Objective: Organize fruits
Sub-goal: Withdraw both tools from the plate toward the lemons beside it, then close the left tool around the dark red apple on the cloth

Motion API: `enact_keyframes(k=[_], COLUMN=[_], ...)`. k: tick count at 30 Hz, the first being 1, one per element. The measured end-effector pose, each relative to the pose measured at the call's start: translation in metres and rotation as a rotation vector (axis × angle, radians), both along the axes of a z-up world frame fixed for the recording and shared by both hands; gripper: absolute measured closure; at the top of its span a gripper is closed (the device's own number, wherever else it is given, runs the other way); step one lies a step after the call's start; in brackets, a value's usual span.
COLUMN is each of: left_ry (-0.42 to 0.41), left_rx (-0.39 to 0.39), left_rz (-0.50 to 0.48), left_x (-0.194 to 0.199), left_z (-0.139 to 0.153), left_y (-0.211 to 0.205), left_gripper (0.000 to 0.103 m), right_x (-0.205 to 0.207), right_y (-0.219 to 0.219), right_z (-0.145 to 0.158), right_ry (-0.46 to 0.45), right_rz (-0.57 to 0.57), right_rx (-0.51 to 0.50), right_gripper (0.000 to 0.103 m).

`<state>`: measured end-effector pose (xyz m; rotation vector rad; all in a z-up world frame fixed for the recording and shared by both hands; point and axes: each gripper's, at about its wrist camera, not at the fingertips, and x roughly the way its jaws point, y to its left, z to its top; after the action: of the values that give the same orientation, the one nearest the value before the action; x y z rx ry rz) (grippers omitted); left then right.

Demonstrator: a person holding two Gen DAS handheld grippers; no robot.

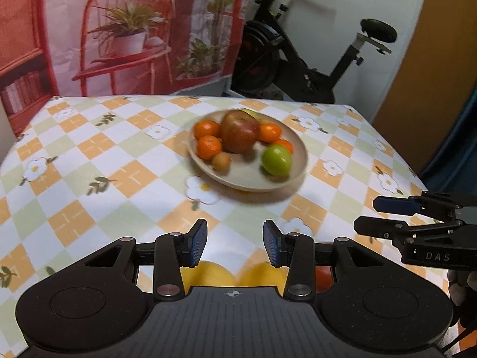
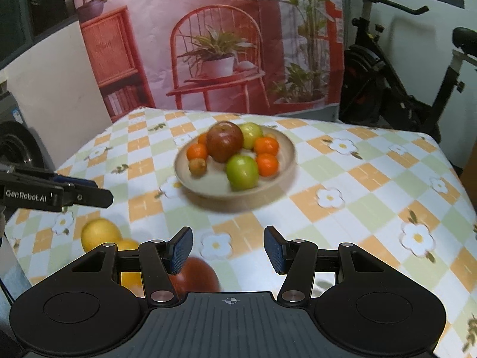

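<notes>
Both black two-finger tools, left tool (image 1: 235, 243) and right tool (image 2: 228, 249), tilt down over the checked-cloth desk (image 1: 89, 161), fingers spread and gripping nothing. The round beige ceramic plate (image 2: 280, 176) holds glossy apples and tangerines; smooth yellow lemons (image 2: 100, 234) lie nearby.

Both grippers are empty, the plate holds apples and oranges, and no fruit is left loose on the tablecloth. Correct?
Not quite: fruit is loose on the tablecloth. The right wrist view shows a yellow fruit and a red fruit lying off the plate. Everything else stands.
</notes>
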<state>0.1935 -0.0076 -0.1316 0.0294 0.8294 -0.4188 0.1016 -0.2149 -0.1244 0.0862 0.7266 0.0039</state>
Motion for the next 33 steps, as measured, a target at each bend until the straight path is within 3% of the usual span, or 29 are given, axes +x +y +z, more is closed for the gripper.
enact_keyframes(k=[10,22,27,33], left_ry=[0.039,0.067,0.074,0.09], left_rx=[-0.026,0.024,0.058,0.023], left_rz=[-0.129,-0.303,-0.306,-0.271], left_x=[-0.025,-0.031,-0.024,-0.003], left_z=[-0.011,-0.027,-0.036,-0.037], left_y=[-0.028,-0.064,-0.069,-0.067], left_gripper=[0.06,0.06,0.06,0.061], right_x=[-0.039,-0.032,-0.029,-0.024], right_y=[-0.004,0.015,0.02,0.02], right_z=[-0.021,-0.042,-0.05,-0.053], right_ry=[0.07,0.135,0.148,0.141], right_rz=[0.029,0.112,0.135,0.15], right_rx=[-0.042,-0.049,-0.044,-0.043], right_gripper=[0.053,0.054,0.054,0.054])
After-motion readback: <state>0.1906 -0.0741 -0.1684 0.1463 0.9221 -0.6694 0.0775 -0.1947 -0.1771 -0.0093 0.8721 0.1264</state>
